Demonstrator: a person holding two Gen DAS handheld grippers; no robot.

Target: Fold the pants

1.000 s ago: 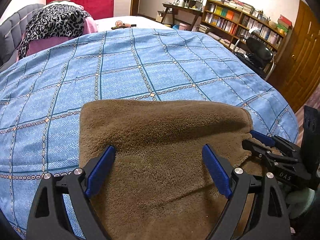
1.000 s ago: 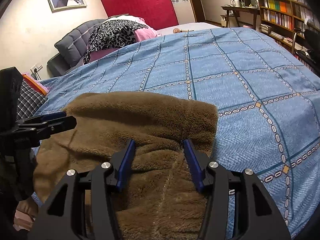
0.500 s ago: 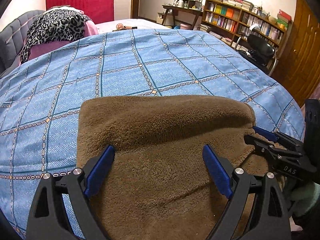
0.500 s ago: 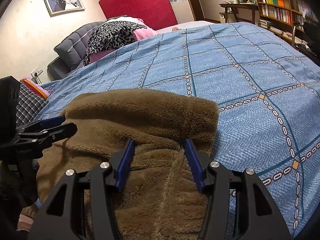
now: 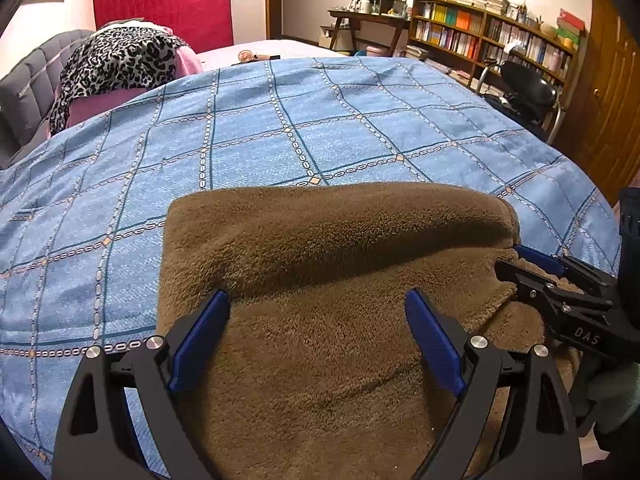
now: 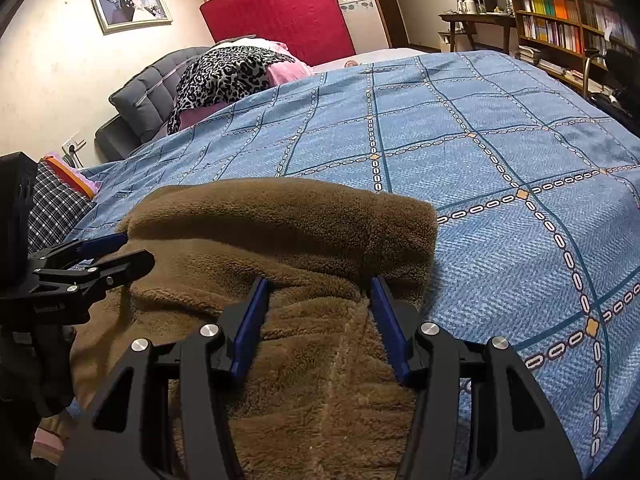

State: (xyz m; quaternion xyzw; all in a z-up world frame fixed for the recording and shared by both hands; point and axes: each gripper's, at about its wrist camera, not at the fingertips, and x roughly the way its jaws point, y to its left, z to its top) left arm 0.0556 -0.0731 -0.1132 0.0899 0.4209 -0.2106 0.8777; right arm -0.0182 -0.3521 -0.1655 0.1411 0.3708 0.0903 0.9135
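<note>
Overall, a blue plaid bedspread [image 5: 280, 148] covers the bed and carries all task items. Brown fleece pants [image 5: 340, 280] lie on its near edge, folded over on themselves: a thick rounded fold runs across the far side, w/ a flatter layer toward the cameras. In the right wrist view the pants [image 6: 280, 232] show a lengthwise seam in the near layer.

Bkgd, largest first: red headboard panel [image 6: 280, 12] on the far wall; bookshelf [image 5: 492, 36] at right, packed w/ books; grey tufted headboard [image 6: 152, 88] at left; leopard-print cloth [image 5: 116, 60] draped over pink bedding near the headboard; black chair [image 5: 524, 88] in front of the bookshelf; framed photo [image 6: 130, 6] on the wall.

Left gripper [image 5: 316, 304]: jaws spread wide, blue pads well apart, nothing clamped between them. Tips sit at the pants surface just below the fold; contact vs. hovering can't be determined. It also shows at the left edge of the right wrist view [image 6: 120, 252].

Right gripper [image 6: 318, 292]: jaws partly open, narrower than the left, straddling a raised ridge of fleece at the base of the fold. Pads appear to touch the fabric, but no firm pinch is visible. In the left wrist view it enters from the right [image 5: 516, 260], tips at the right-hand end of the fold.
</note>
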